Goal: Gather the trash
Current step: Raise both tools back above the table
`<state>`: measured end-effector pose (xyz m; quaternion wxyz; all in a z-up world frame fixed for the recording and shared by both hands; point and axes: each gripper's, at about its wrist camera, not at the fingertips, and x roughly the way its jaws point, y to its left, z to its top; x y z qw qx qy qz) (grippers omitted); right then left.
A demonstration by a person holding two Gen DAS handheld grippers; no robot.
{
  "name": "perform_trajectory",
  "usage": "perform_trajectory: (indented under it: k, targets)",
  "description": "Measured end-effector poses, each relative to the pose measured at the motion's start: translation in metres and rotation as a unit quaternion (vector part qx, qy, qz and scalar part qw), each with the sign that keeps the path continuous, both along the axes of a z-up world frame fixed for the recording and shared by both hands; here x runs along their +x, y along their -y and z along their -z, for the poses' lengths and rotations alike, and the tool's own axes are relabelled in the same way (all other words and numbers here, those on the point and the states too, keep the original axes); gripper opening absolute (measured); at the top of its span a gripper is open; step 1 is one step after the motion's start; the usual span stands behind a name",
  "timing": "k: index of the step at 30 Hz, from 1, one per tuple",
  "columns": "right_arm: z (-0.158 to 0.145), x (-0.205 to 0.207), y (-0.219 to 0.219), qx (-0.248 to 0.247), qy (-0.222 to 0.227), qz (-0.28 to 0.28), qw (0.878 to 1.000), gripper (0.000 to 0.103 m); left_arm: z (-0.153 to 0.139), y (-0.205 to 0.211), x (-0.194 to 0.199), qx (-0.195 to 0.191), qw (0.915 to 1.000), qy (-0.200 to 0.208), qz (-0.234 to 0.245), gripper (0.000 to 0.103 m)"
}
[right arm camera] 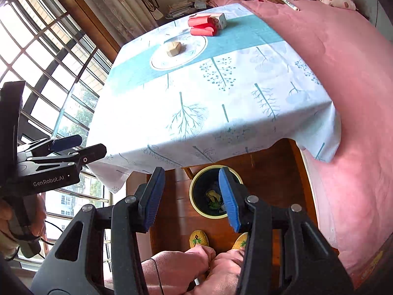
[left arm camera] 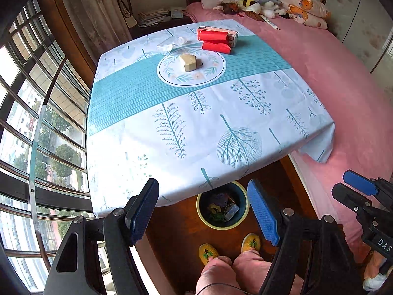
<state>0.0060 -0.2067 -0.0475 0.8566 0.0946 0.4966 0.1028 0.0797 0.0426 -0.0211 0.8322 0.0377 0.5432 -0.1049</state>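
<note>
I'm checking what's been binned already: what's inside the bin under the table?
The bin holds a small printed carton, something yellow and green and a purplish scrap. Its far side is hidden under the tablecloth, and anything underneath is covered.

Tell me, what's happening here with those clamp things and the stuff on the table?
A person is clearing trash off the table, holding a two-finger gripper in each hand. Right now the left gripper and right gripper are both open and empty, held above the bin on the floor, which already has some scraps in it. Still on the table are a small beige box, red packets and crumpled clear plastic.
</note>
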Motion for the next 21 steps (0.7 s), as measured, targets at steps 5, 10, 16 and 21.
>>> perform_trajectory:
  k: [5,10,16,21]
  targets:
    - [-0.063,0.012,0.012,-0.012,0.047,-0.009,0.999,0.043,-0.062,0.007,0.022,0.011,0.998,0.061,-0.013,0.075]
    - [-0.107,0.028,0.021,-0.011,0.087,-0.033,0.996,0.043,-0.103,0.014,0.038,0.03,0.9945,0.097,-0.024,0.075]
    - [-0.132,0.056,0.014,-0.013,0.109,-0.073,0.991,0.043,-0.135,0.02,0.045,0.045,0.9915,0.113,-0.045,0.075]
    - [-0.122,0.081,0.004,-0.004,0.101,-0.1,0.99,0.043,-0.123,0.007,0.038,0.047,0.9917,0.102,-0.064,0.075]
